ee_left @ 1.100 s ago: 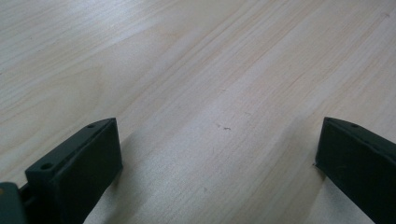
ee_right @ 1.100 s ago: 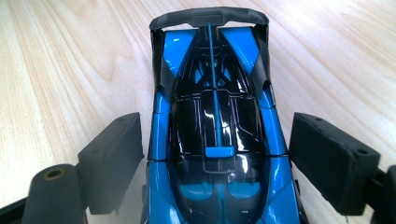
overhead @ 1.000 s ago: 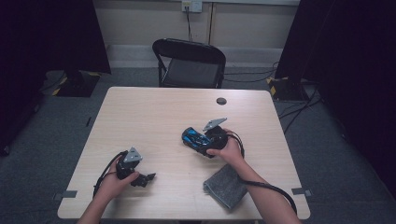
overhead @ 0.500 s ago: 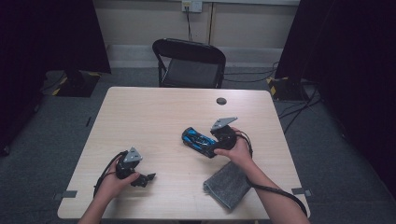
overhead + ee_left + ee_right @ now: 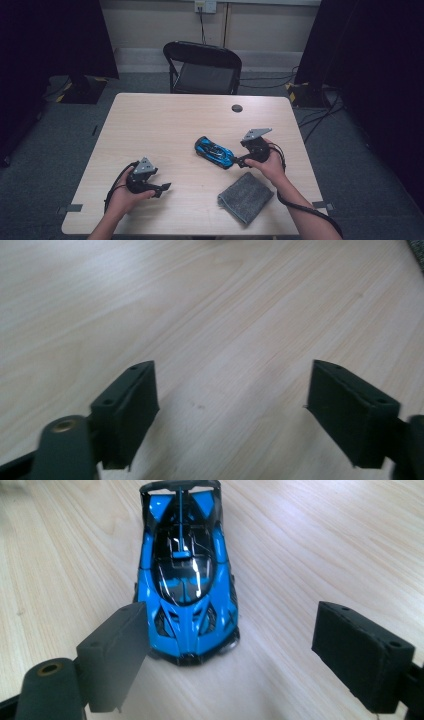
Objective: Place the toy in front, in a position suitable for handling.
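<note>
Two claws are working here, one in each of my hands. My right claw is standing open, its jaws apart just short of the blue toy car, touching nothing; the car is sitting on its wheels near the middle of the bench. My left claw has just been closing partway and is gaping over bare wood. A grey cloth is lying near my right wrist.

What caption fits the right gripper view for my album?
Open right claw facing a blue toy car on the wooden table.
</note>
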The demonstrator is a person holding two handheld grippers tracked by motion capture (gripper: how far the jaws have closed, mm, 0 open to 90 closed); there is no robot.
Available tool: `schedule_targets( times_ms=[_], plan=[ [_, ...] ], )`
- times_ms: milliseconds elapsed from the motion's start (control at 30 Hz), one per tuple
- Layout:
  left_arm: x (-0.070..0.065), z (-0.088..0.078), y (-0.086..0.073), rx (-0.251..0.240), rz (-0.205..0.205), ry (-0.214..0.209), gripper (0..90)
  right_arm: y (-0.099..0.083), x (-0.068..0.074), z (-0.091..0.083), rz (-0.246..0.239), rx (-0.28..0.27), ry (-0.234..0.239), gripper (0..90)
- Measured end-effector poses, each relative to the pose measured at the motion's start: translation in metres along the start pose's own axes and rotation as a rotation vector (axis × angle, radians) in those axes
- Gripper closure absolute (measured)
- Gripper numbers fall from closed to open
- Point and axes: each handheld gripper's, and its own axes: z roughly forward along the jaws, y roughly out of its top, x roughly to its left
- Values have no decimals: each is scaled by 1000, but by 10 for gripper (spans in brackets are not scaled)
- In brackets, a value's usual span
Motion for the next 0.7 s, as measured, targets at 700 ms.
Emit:
schedule_targets(
  times_ms=[700],
  plan=[
    [-54,37,51,-15,95,-125,176,-11,8,-27,-30,-47,55,183]
  ],
)
